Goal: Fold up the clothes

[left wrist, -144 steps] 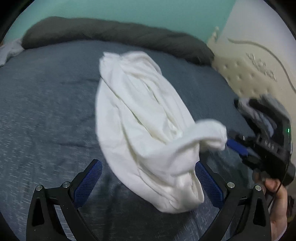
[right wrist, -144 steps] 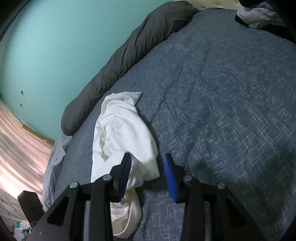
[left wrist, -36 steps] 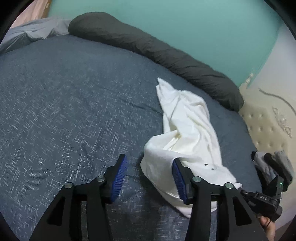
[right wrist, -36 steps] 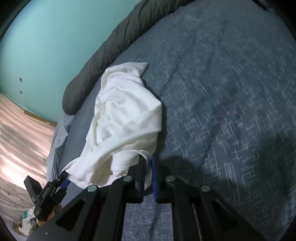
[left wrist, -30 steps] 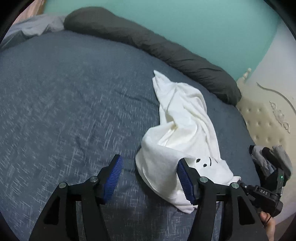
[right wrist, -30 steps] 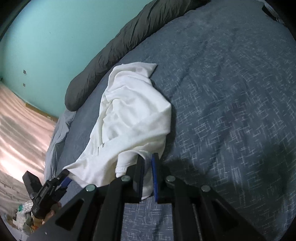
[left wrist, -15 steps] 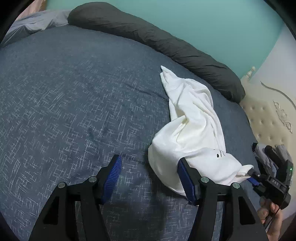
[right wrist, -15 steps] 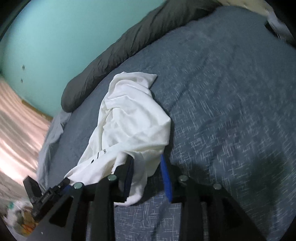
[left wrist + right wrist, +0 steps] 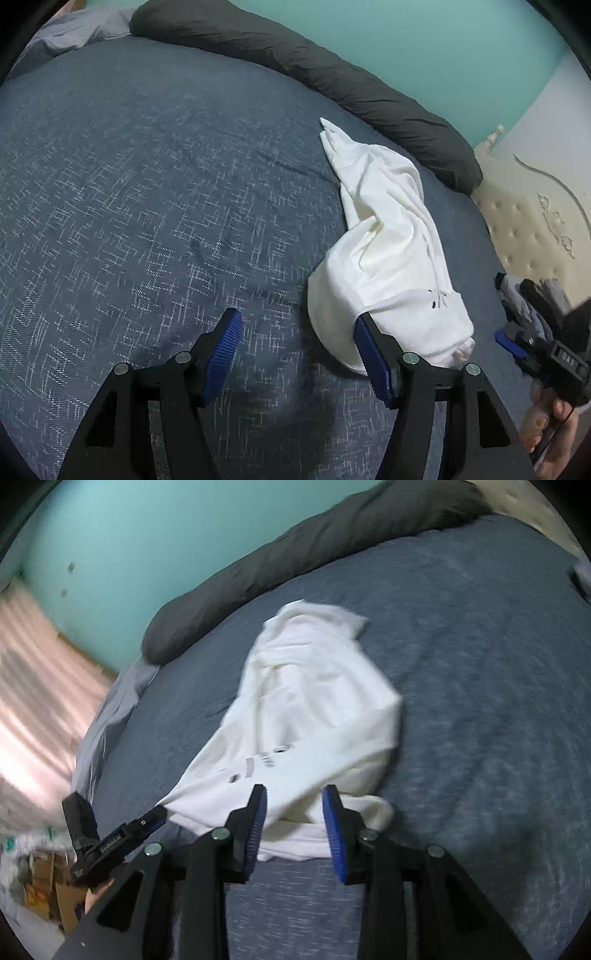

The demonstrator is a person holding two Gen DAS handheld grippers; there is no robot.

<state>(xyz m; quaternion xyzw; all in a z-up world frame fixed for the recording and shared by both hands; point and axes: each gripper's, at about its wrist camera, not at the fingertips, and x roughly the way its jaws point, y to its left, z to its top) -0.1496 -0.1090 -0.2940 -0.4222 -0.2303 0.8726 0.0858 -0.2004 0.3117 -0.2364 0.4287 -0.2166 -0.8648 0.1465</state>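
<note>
A: What is the biggest thing here?

B: The blue-grey bedspread, which fills both views. A long dark bolster lies along its far edge, from eleven o'clock to two o'clock in the left wrist view, under the teal wall.

A: And the task's thing?

B: The white T-shirt lies bunched in a long heap on the bedspread, at about two to three o'clock of the left view. It is not yet spread flat, so I judge the folding has hardly begun.

A: How do the claws stand?

B: The left gripper has its jaws apart; its right pad only touches the near edge of the shirt, nothing is between. The right gripper has just been opening. Cloth lies between its pads, but they do not press it, so I think it lets the hem drop to lie on the bed.

A: What does one view show that the other lacks?

B: The left view shows a cream tufted headboard at three o'clock and dark clothes beside it. The right view shows a pink curtain at nine o'clock and the small black print on the shirt more openly, though blurred.
</note>
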